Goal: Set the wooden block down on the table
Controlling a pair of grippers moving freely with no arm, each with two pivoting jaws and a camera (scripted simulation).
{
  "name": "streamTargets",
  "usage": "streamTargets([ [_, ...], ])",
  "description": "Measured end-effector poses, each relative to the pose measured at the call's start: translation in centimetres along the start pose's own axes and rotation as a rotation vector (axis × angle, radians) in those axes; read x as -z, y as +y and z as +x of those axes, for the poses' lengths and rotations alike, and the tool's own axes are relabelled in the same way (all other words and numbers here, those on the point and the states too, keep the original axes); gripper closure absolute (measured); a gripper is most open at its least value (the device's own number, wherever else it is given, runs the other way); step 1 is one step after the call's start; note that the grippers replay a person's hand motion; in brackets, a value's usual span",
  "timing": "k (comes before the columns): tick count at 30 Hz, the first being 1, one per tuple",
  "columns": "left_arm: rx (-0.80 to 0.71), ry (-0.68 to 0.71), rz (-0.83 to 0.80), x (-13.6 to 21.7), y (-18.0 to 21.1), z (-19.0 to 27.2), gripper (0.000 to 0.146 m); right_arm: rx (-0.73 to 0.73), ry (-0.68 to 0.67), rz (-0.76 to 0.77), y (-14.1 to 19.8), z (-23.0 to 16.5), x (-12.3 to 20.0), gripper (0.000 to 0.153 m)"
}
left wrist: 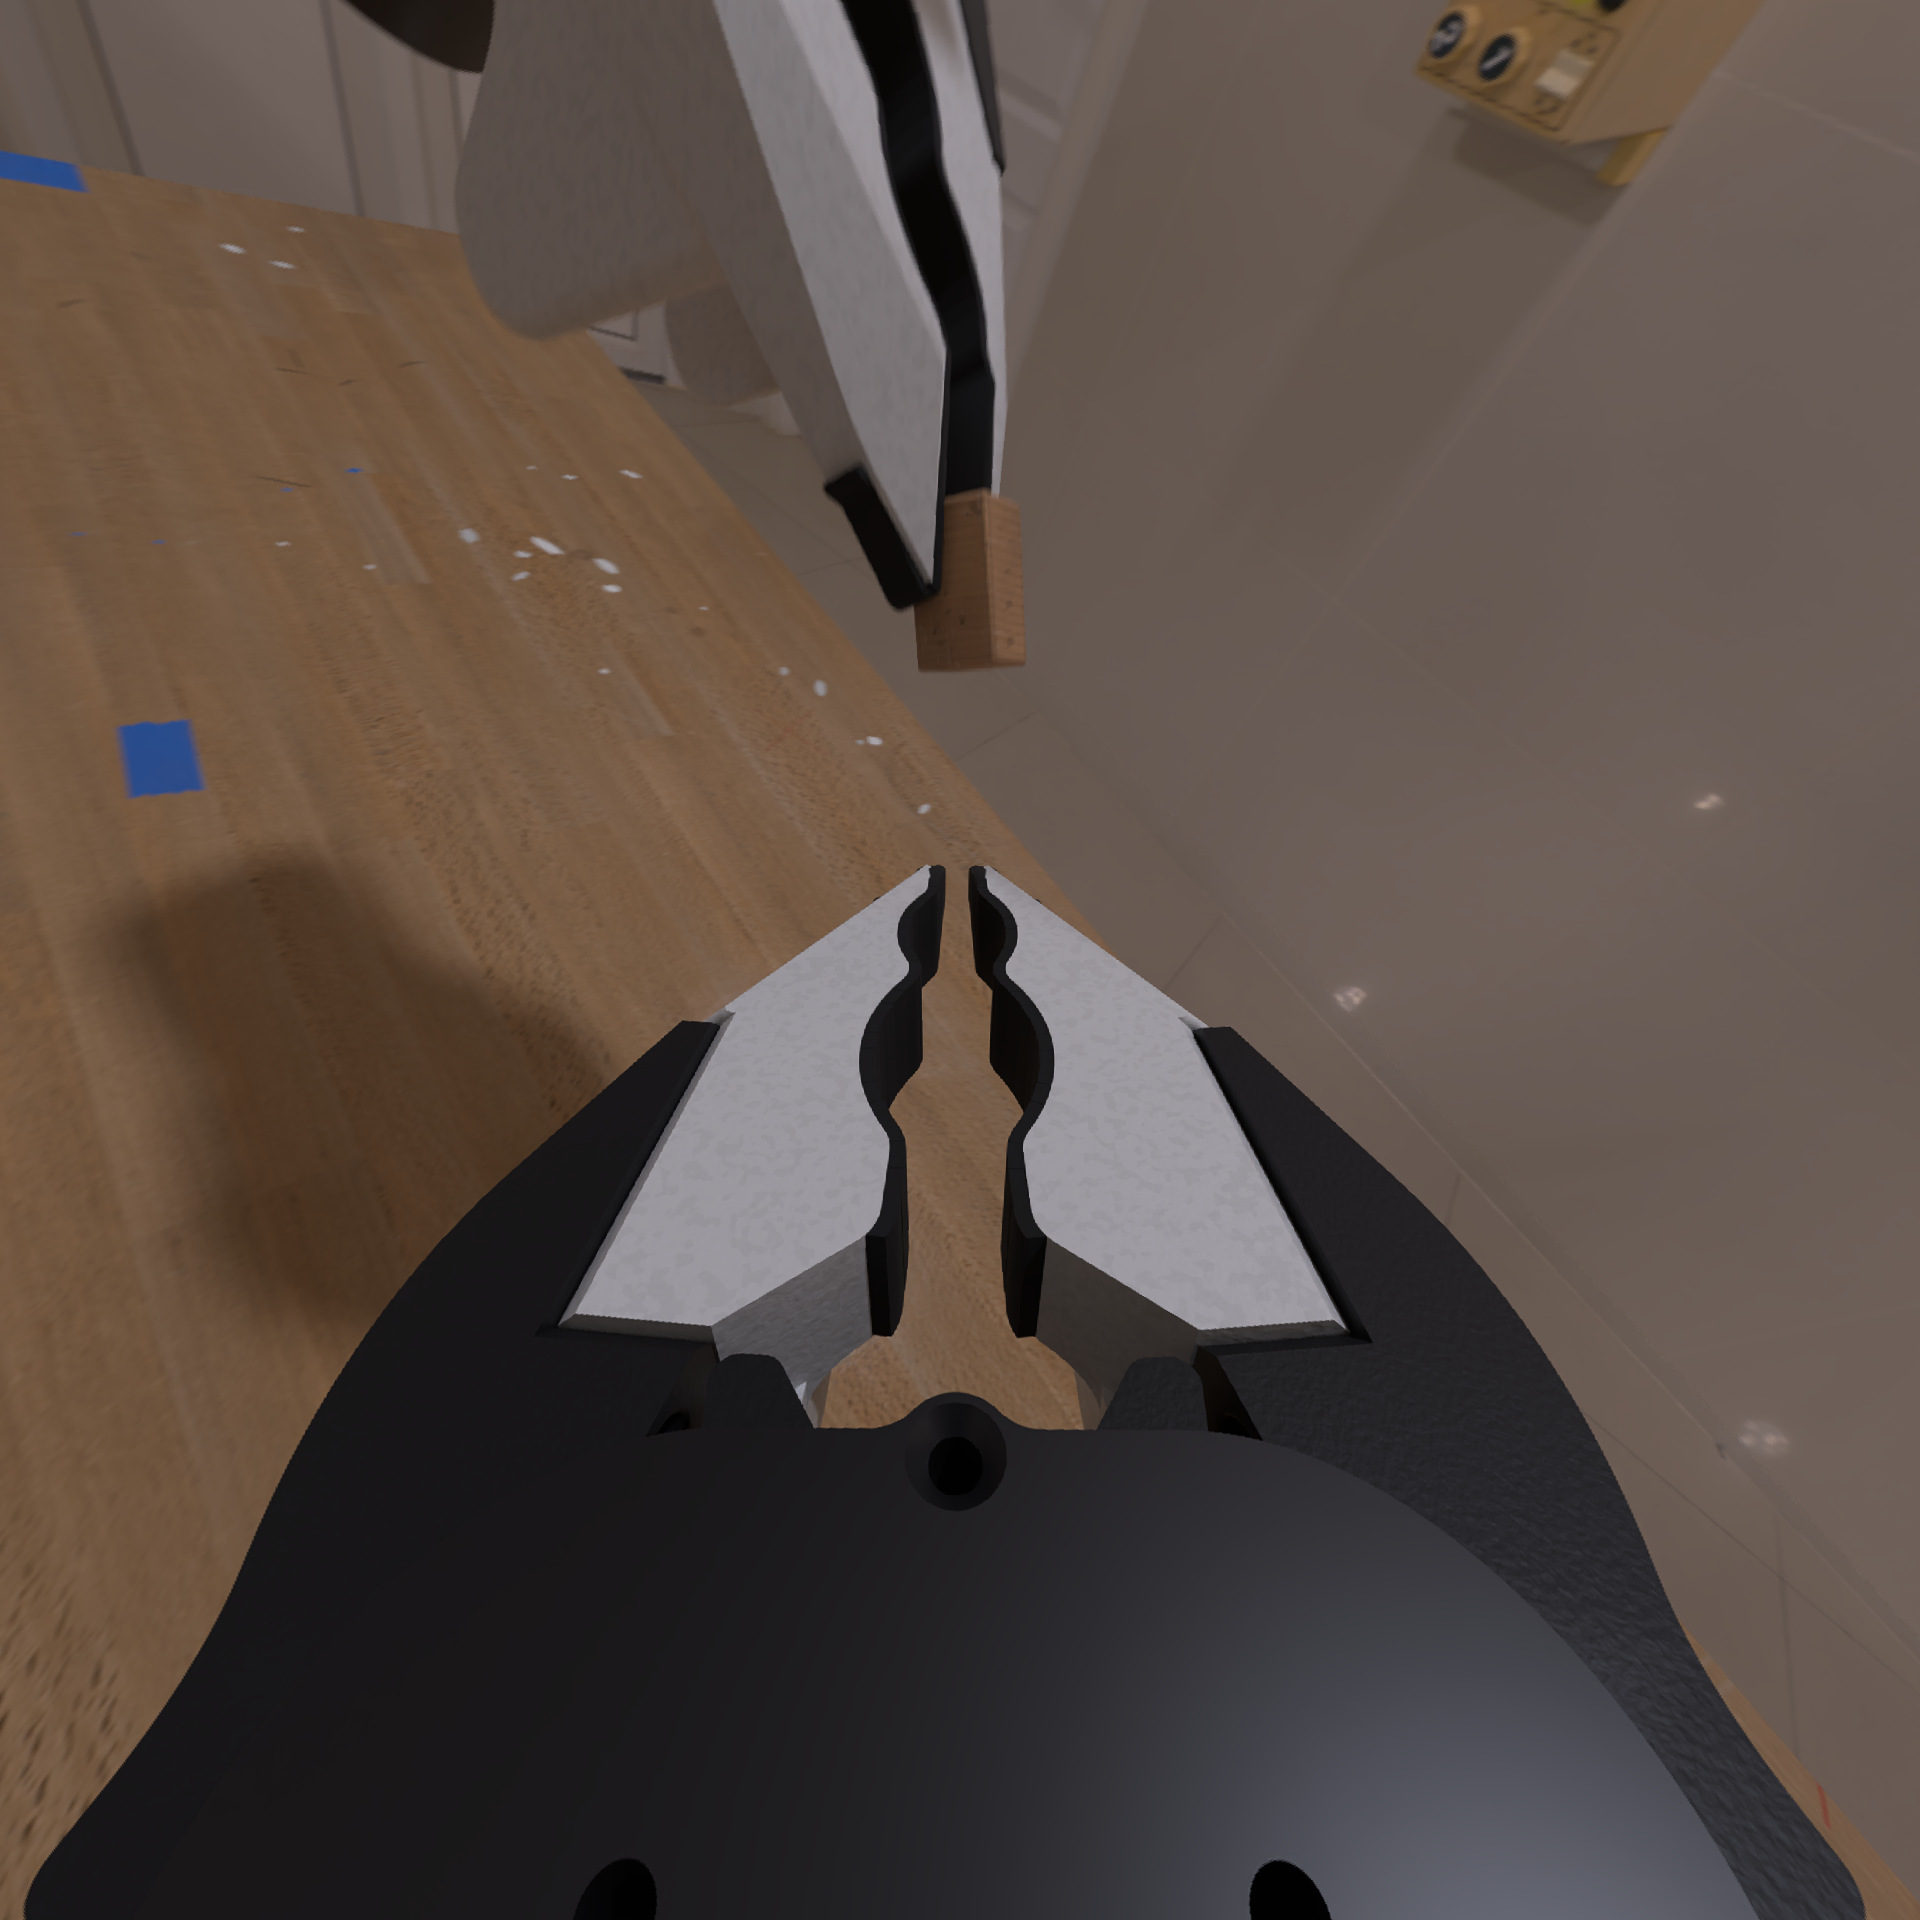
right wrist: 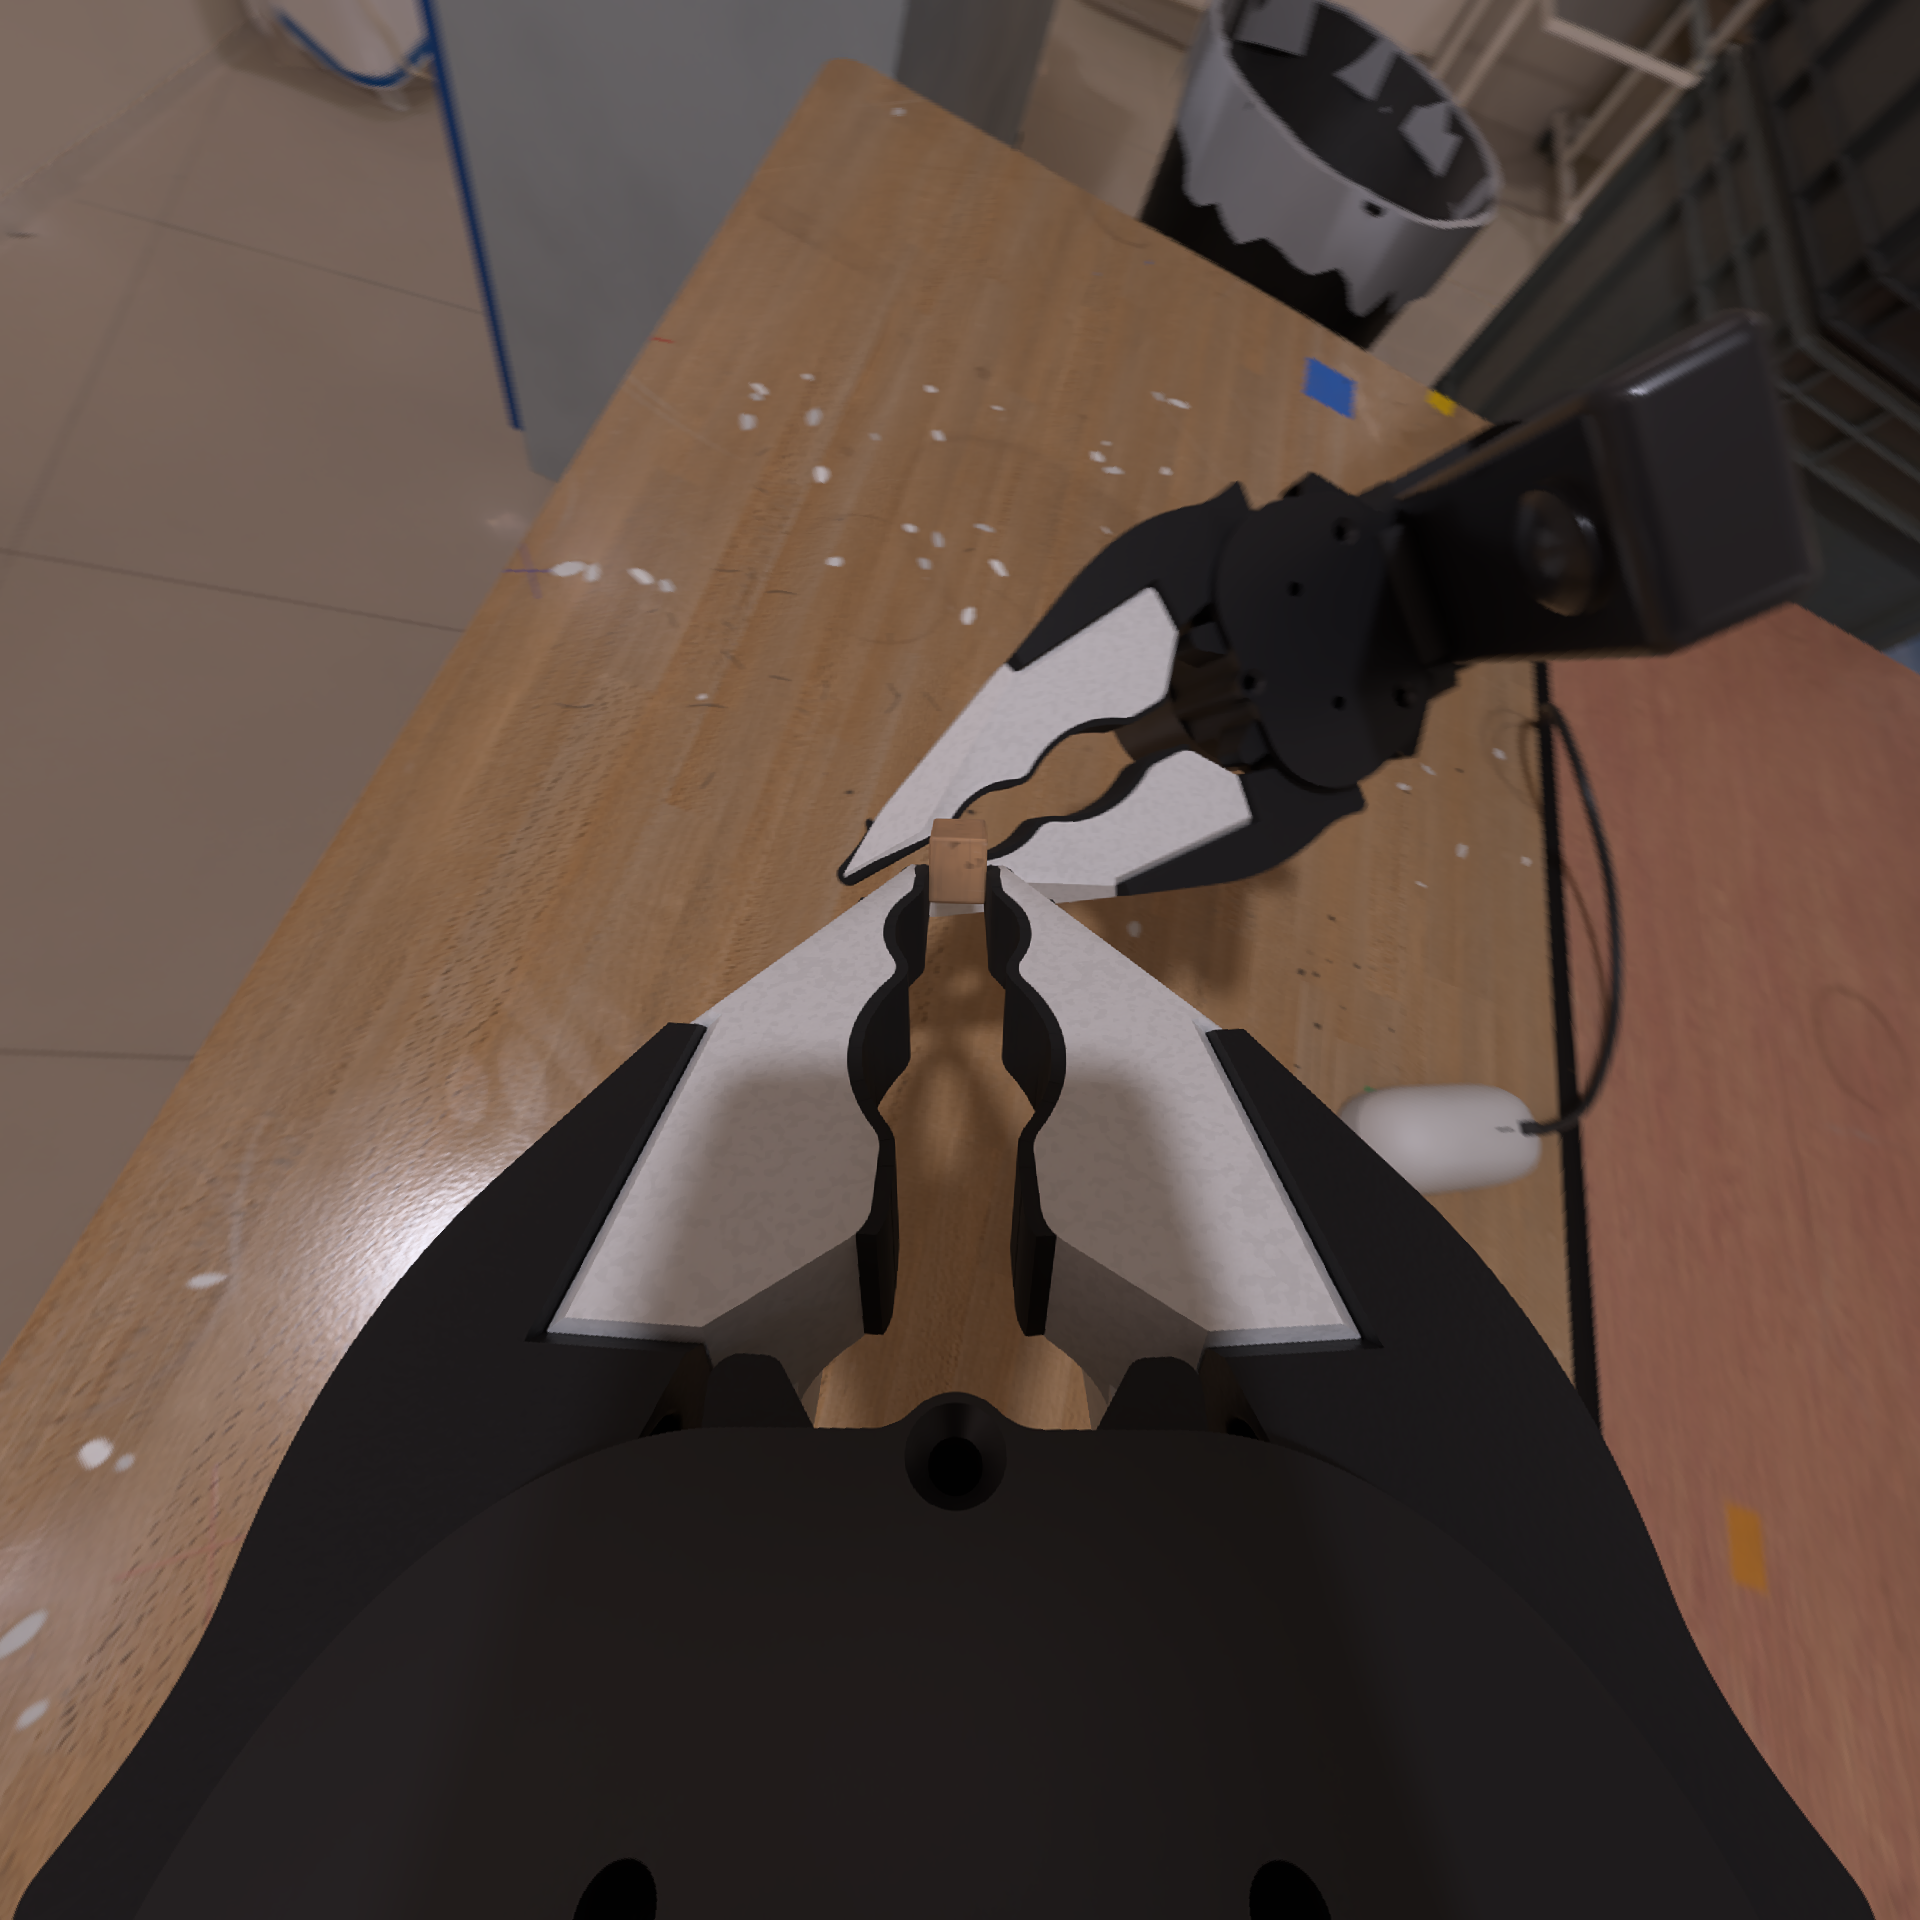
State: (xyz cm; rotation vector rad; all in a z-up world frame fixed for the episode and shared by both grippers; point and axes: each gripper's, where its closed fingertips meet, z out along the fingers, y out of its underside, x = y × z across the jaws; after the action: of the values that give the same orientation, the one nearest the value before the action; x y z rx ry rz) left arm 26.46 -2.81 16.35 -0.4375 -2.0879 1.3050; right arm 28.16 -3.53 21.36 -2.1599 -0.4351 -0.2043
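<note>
The small wooden block (right wrist: 957, 871) is pinched between the tips of my right gripper (right wrist: 956, 883), which is shut on it and holds it in the air above the wooden table (right wrist: 675, 779). In the left wrist view the block (left wrist: 975, 582) hangs from the right gripper's fingers (left wrist: 914, 416), near the table's right edge. My left gripper (left wrist: 956, 873) is empty, its jaws closed to a thin slit, low over the table (left wrist: 416, 727). In the right wrist view it (right wrist: 904, 847) lies just beyond and under the block.
A grey and black bin (right wrist: 1340, 156) stands past the far end of the table. A white rounded device (right wrist: 1444, 1138) with a black cable lies by a reddish mat (right wrist: 1745, 1143). A blue tape square (left wrist: 161, 758) and white specks mark the tabletop. Floor lies beyond the table's edge.
</note>
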Motion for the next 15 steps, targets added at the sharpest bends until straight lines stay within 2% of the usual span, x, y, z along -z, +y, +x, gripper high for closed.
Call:
streamTargets([
  [3, 0.000, -0.078, -0.005, 0.7, 0.3, -1.3, 0.142, -0.055, 0.137, -0.024, 0.2, 2.0, 1.0, 0.143],
  [5, -0.005, -0.164, -0.018, 1.3, 0.6, -2.5, 0.142, -0.157, 0.321, -0.093, 0.8, 3.8, 3.0, 0.143],
  [8, 0.013, -0.248, 0.007, 2.6, 0.1, -3.5, 0.142, -0.362, 0.664, -0.255, 3.0, 4.4, 8.7, 0.143],
  [11, 0.047, -0.385, 0.065, 4.5, -1.0, -4.8, 0.142, -0.607, 0.852, -0.432, 7.6, 2.6, 15.1, 0.143],
  [13, 0.054, -0.415, 0.117, 5.5, -1.7, -4.8, 0.142, -0.815, 0.942, -0.556, 12.2, 0.6, 19.2, 0.143],
  [15, 0.053, -0.434, 0.150, 6.3, -2.3, -4.7, 0.142, -1.008, 0.977, -0.666, 17.1, -2.4, 22.1, 0.143],
])
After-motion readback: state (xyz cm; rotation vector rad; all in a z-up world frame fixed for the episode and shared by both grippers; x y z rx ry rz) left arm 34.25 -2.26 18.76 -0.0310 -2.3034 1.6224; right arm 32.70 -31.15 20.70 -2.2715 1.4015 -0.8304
